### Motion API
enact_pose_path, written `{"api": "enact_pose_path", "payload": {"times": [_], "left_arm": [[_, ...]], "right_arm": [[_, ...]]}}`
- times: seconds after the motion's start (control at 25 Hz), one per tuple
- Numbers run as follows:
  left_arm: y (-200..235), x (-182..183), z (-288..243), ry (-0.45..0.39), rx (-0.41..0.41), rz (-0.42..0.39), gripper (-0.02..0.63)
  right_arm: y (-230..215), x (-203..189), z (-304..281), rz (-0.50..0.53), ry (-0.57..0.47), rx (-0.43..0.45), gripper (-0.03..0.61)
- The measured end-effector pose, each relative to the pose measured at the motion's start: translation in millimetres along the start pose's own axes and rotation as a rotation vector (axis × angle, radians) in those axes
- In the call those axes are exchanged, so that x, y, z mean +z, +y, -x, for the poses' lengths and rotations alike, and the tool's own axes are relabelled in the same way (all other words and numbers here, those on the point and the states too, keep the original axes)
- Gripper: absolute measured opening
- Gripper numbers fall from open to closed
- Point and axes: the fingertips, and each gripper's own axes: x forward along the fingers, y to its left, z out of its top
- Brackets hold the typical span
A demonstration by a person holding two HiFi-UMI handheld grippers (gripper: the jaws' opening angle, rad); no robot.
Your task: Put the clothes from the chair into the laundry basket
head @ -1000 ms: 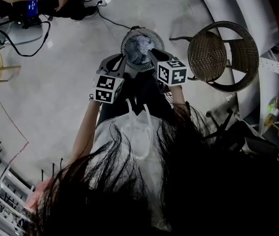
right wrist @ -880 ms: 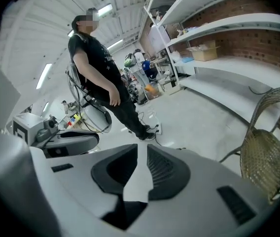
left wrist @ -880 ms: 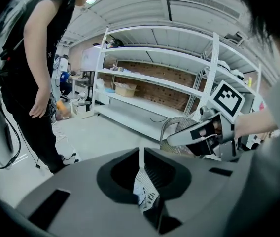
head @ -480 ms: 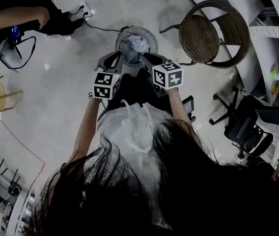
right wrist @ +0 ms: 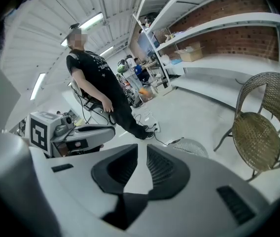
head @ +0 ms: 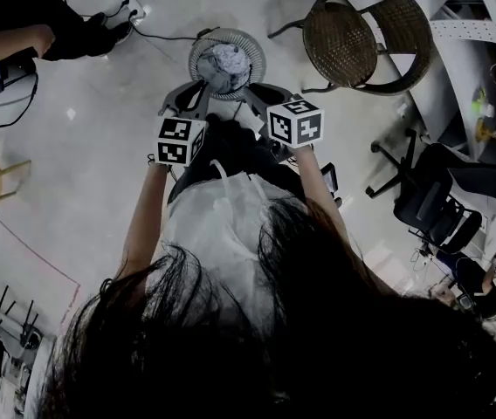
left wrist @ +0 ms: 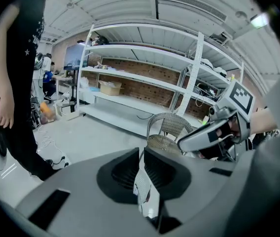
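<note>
My left gripper point(left wrist: 141, 152) pinches a cloth strip point(left wrist: 145, 191); right gripper point(right wrist: 141, 154) pressed together, empty. Bystander point(right wrist: 100, 93) and cable point(head: 162, 36) near the laundry basket point(head: 194, 52), wicker chair point(head: 353, 33) to its right. Pale glossy floor point(head: 82, 147), shelving point(left wrist: 145, 78).

1. A pale cloth point(left wrist: 145, 194), a thin fold, hangs pinched between the left fingers point(left wrist: 118, 174).
2. The round mesh laundry basket point(head: 250, 44) holds crumpled grey clothes point(head: 226, 64) just beyond both fingertips.
3. The wicker chair point(head: 357, 33) stands upright, well apart from the right fingers point(right wrist: 162, 169).
</note>
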Motion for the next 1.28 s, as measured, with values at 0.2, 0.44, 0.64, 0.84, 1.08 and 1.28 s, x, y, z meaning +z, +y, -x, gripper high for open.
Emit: {"api": "enact_pose_path", "payload": {"times": [0.2, 0.44, 0.64, 0.84, 1.08, 1.28], "left_arm": [[-16.0, 10.7, -0.4, -0.023, 0.020, -0.019, 0.040], [-47.9, 20.3, 2.1, -0.068, 0.078, -0.004, 0.040], [-85.0, 11.4, 6.4, -0.070, 0.112, 0.016, 0.040], [-133.9, -1.4, 7.5, -0.089, 0.115, 0.068, 0.040], [-170.4, -15.6, 19.1, -0.093, 0.125, 0.056, 0.040], [-185.5, -22.0, 35.7, -0.105, 0.134, 0.055, 0.040]], "right_arm": [[-1.5, -10.3, 18.5, 0.005, 0.003, 0.034, 0.067], [-7.3, -40.0, 51.2, 0.038, 0.015, 0.086, 0.067], [-13.0, -60.6, 83.7, 0.065, 0.006, 0.114, 0.067], [-22.5, -76.7, 114.9, 0.112, -0.016, 0.130, 0.067], [-14.1, -100.0, 137.9, 0.182, -0.005, 0.162, 0.066], [-7.6, -117.7, 155.5, 0.206, -0.009, 0.157, 0.066]]}}
